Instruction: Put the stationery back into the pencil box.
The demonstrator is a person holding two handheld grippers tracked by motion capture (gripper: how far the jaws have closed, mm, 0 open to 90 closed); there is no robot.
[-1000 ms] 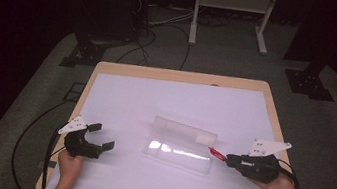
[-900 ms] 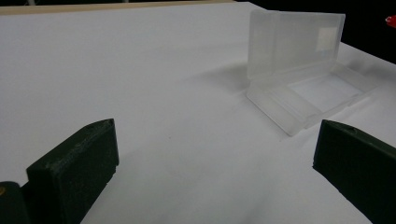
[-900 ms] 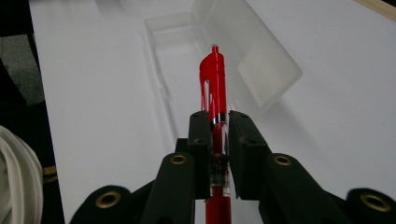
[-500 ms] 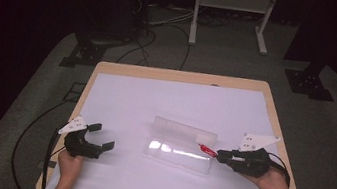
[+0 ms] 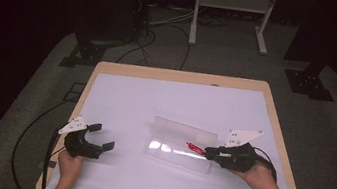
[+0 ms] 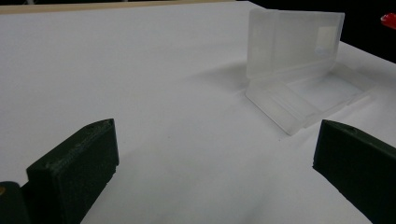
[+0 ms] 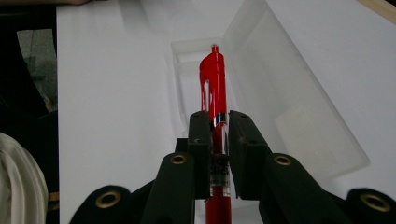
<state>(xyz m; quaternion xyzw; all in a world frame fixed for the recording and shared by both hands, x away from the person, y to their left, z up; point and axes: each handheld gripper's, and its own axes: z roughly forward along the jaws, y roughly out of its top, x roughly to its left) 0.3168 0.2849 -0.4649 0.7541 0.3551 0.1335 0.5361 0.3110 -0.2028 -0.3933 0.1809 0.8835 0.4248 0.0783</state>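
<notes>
right gripper (image 5: 208,152) clamped on red pen (image 7: 214,84) | left gripper (image 5: 102,136) wide open, empty | keep pen level, lower along open clear case (image 5: 175,152) tray

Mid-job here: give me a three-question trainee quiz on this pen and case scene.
1. True or false: the right claw is shut on the red pen.
2. Which is right for the clear plastic case? A lid shut; B lid open and standing up; C upside down.
3. Fill in: the left claw is ____, with nothing between its jaws.

Key
1. True: the jaws clamp the pen's barrel, its clip end pointing over the case.
2. B.
3. open: it sits above the white table cover, left of the case.
</notes>
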